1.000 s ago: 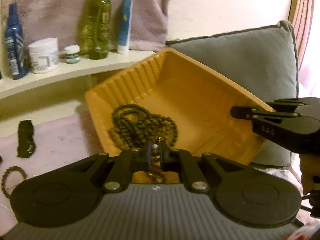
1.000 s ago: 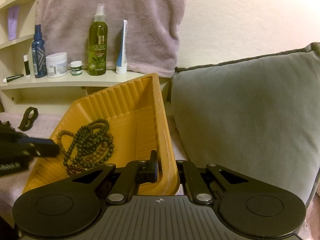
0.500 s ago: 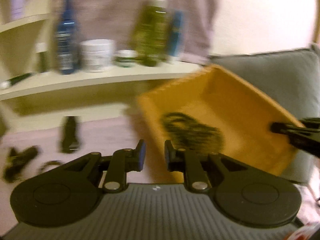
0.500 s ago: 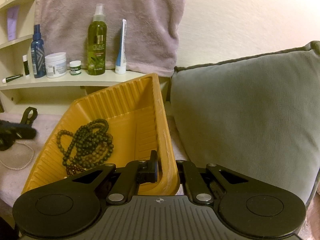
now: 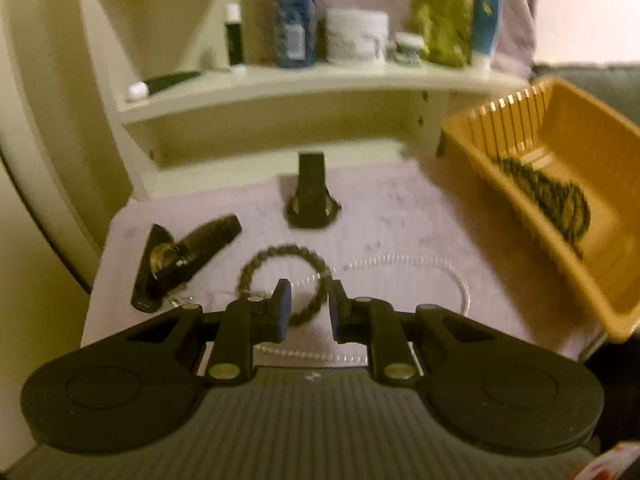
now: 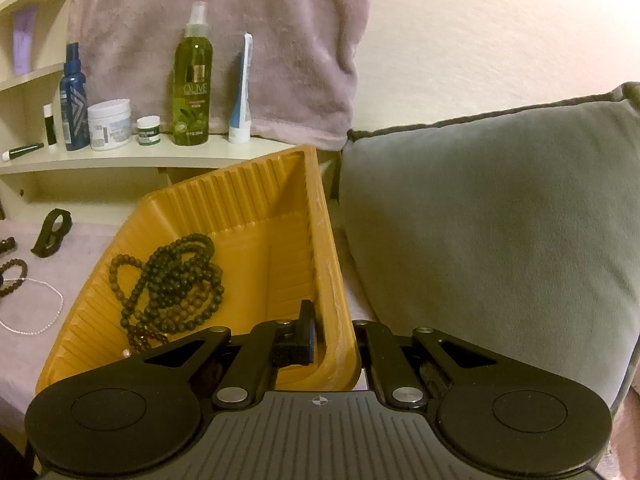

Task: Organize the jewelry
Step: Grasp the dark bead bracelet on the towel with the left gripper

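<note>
My right gripper (image 6: 334,324) is shut on the side wall of the yellow tray (image 6: 248,200) and holds it tilted. A heap of dark bead strings (image 6: 172,280) lies inside. My left gripper (image 5: 310,292) hovers low over the pale cloth with its jaws a little apart and nothing pressed between them. Just beyond its fingertips lies a dark bead bracelet (image 5: 280,249), crossed by a thin pearl necklace (image 5: 400,259). A black watch (image 5: 312,196) lies further back. A second dark watch (image 5: 180,256) lies to the left. The tray (image 5: 580,148) is at the right of this view.
A cream shelf (image 6: 160,156) behind the cloth carries a green spray bottle (image 6: 192,80), a blue bottle (image 6: 74,100), a white jar (image 6: 110,124) and a tube (image 6: 242,88). A grey pillow (image 6: 500,220) fills the right. A towel (image 6: 220,20) hangs on the wall.
My left gripper let a bead string go over the tray, opened a little, and swung left and down over the cloth to the bracelet. The right gripper and tray stayed still.
</note>
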Motion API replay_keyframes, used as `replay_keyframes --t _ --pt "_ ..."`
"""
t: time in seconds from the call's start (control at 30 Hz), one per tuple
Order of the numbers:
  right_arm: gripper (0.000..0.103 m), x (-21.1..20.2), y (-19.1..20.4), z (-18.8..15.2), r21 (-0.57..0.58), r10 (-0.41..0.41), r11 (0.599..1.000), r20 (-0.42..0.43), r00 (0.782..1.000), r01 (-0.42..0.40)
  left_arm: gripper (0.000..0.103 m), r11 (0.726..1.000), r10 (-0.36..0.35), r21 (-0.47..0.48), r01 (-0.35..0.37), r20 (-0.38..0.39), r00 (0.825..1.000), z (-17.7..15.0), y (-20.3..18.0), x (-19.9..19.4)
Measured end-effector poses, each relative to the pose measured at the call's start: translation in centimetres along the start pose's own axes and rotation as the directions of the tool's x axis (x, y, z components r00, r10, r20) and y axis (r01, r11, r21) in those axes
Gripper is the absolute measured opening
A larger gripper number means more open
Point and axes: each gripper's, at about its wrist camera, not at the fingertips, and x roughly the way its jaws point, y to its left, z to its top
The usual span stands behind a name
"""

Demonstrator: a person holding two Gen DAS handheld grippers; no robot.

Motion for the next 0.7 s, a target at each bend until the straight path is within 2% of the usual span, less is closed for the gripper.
replay_keyframes --t 0.3,0.37,0.4,0.53,0.7 --pt "0.006 0.0 0.1 0.1 -0.006 -0.003 1.0 -0.002 1.0 0.003 0.017 0.995 -0.038 0.094 0.043 -0.053 0.998 0.3 -0.6 2.2" --pt "0.006 0.1 0.1 0.1 -0.005 -0.004 1.0 -0.003 1.0 0.004 0.014 0.994 -0.052 0.095 0.059 -0.069 0.996 0.6 -0.3 2.4" --pt "0.006 0.1 0.1 0.1 -0.005 -0.005 1.0 -0.002 1.0 0.005 0.008 0.993 -0.055 0.098 0.063 -0.076 0.996 0.7 -0.3 2.4" --pt "0.006 0.1 0.1 0.1 -0.006 -0.003 1.0 -0.003 1.0 0.003 0.006 0.991 -0.042 0.127 0.053 -0.088 0.995 1.1 -0.7 2.3" --pt "0.006 0.1 0.1 0.0 -0.005 -0.003 1.0 -0.001 1.0 0.003 0.006 0.992 -0.093 0.08 0.098 -0.063 0.994 2.0 -0.9 0.8"
